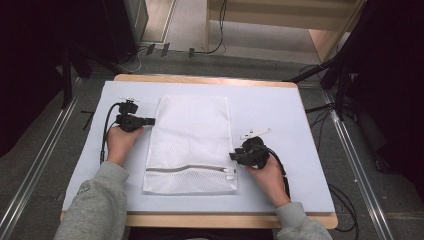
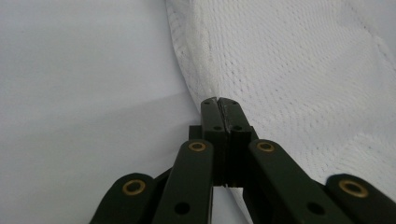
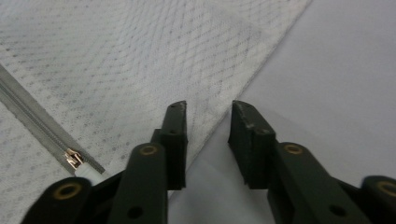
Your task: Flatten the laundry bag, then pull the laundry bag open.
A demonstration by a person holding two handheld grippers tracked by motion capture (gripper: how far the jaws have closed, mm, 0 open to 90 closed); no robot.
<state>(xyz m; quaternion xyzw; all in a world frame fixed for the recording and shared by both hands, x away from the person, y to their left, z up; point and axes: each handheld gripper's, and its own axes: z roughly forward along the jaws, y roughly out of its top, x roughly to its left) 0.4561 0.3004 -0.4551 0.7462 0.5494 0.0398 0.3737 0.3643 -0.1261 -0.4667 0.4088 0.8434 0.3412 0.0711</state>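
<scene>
A white mesh laundry bag [image 1: 190,135] lies flat in the middle of the pale blue table [image 1: 285,110], with its grey zipper [image 1: 187,168] running across the near end. My left gripper [image 1: 151,121] is at the bag's left edge. In the left gripper view the left gripper [image 2: 218,103] is shut, its tips pinching the rim of the mesh bag [image 2: 289,70]. My right gripper [image 1: 232,156] is at the bag's right edge, just above the zipper's end. It [image 3: 209,111] stands open astride that edge: one jaw over the mesh [image 3: 116,60], the other over bare table. The zipper pull [image 3: 72,159] lies beside it.
The table's wooden rim [image 1: 205,80] shows at the back and the front. Cables [image 1: 320,115] and black stand legs [image 1: 345,70] are on the floor to the right, dark equipment is at the left, and a wooden cabinet [image 1: 320,30] stands behind.
</scene>
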